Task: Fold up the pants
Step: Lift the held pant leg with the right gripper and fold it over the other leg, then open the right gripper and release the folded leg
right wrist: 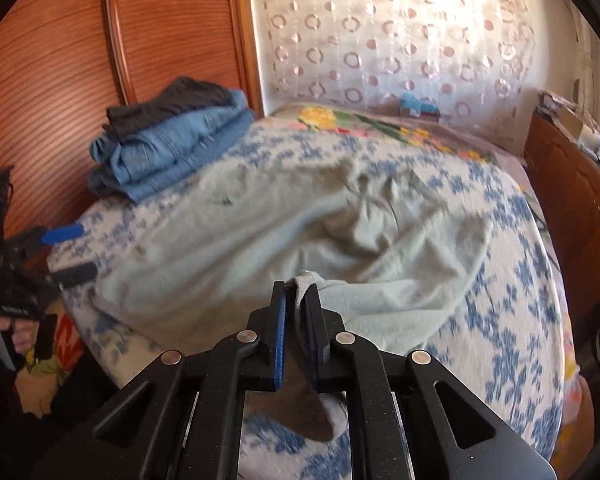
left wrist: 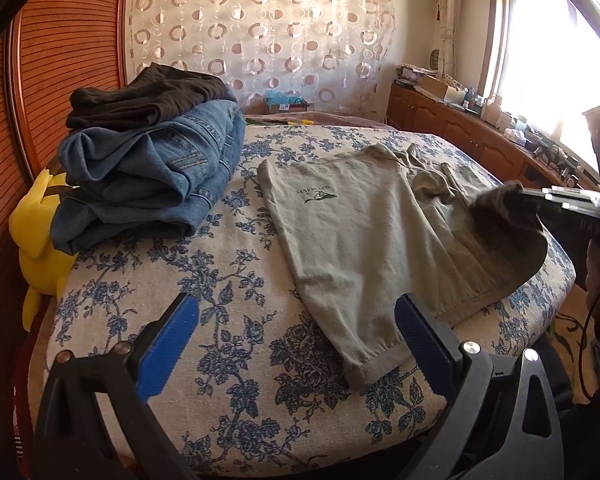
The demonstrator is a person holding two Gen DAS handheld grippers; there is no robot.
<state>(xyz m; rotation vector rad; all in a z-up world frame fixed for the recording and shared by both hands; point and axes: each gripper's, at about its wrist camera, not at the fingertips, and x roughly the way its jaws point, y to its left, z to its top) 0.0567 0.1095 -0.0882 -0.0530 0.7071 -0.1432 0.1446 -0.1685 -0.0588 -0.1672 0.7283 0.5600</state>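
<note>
Grey-green pants (left wrist: pixel 355 232) with a small dark logo lie spread on the floral bed cover (left wrist: pixel 204 280). One leg's cuff (left wrist: pixel 373 368) lies near the front edge. My left gripper (left wrist: pixel 296 344) is open and empty, its blue pads on either side of that cuff end, just above it. My right gripper (right wrist: pixel 296 320) is shut on a bunched edge of the pants (right wrist: pixel 260 240) and lifts it off the bed. It shows at the right of the left wrist view (left wrist: pixel 539 200), where the cloth hangs from it.
A stack of folded blue jeans (left wrist: pixel 152 176) with a dark garment (left wrist: pixel 148 96) on top sits at the bed's far left. A yellow plush toy (left wrist: pixel 40 240) lies beside it by the wooden headboard (left wrist: pixel 60 60). A wooden cabinet (left wrist: pixel 459 132) with clutter runs under the window on the right.
</note>
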